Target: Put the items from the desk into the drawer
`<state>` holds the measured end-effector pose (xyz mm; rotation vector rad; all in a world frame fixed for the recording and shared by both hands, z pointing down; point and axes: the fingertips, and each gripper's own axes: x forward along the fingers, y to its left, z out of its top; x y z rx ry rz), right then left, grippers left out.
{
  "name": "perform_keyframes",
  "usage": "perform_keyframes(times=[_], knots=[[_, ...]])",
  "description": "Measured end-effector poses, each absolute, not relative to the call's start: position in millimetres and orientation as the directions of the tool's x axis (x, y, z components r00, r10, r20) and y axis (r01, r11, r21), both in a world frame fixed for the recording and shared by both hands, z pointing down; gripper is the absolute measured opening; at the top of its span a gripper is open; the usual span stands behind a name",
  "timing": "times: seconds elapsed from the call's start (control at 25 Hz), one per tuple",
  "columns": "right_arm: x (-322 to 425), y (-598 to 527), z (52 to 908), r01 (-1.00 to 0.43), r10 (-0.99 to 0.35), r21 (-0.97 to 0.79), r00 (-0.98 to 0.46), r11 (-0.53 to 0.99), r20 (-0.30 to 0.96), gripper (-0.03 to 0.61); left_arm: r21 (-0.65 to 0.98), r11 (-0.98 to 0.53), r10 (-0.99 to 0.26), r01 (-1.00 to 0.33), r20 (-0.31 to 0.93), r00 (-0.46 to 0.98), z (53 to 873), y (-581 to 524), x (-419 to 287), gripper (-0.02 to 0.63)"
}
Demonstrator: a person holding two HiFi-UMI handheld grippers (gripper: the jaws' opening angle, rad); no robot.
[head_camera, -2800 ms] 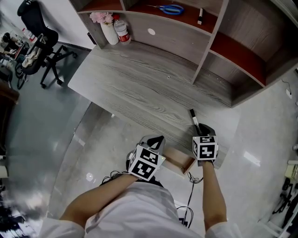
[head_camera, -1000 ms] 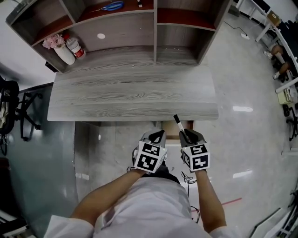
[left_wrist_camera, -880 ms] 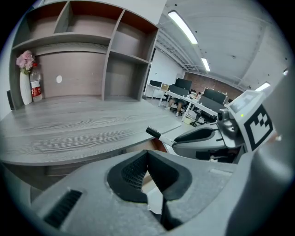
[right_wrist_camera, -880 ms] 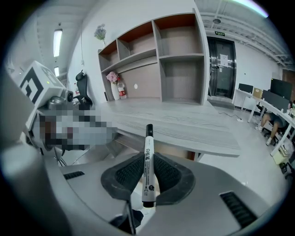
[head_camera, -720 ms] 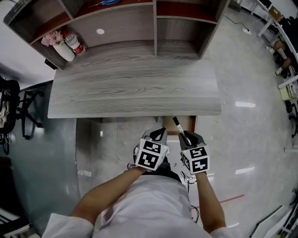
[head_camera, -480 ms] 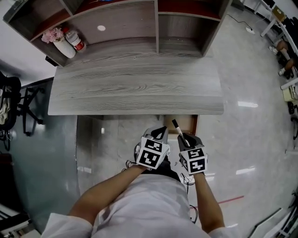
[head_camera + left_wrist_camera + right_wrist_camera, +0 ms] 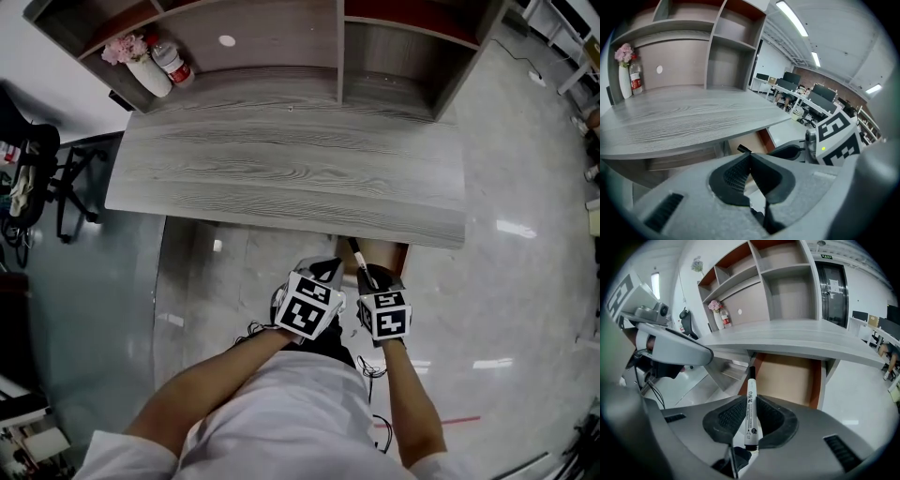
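My right gripper (image 7: 751,414) is shut on a white marker (image 7: 750,404) with a black cap, which points forward over the open drawer (image 7: 787,380). In the head view the marker (image 7: 361,262) sticks out of the right gripper (image 7: 373,281) toward the drawer (image 7: 392,255), which is pulled out from under the grey wooden desk (image 7: 281,169). Just left of it, my left gripper (image 7: 326,272) holds nothing. Its jaws (image 7: 750,161) are pressed together and shut.
A vase of pink flowers (image 7: 142,64) and a bottle (image 7: 174,64) stand at the desk's back left under the shelf unit (image 7: 339,47). A black office chair (image 7: 37,178) is left of the desk. More desks and chairs (image 7: 811,101) fill the room behind.
The right gripper carried the marker off the desk top, back toward me and down, so it now sits over the open drawer. The left gripper stayed shut beside it. The head camera shifted.
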<state>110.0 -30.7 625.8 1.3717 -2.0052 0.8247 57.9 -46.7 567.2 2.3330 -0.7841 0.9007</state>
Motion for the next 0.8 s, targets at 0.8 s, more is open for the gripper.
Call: perform_keyframes(times=[0.8], knots=[[106,-66,676,-0.904,-0.478,-0.230,-0.391,0.361,0.787,0.054,0.238,-0.593,-0.393,-0.770,0.748,0.534,577,-64,45,0.002]])
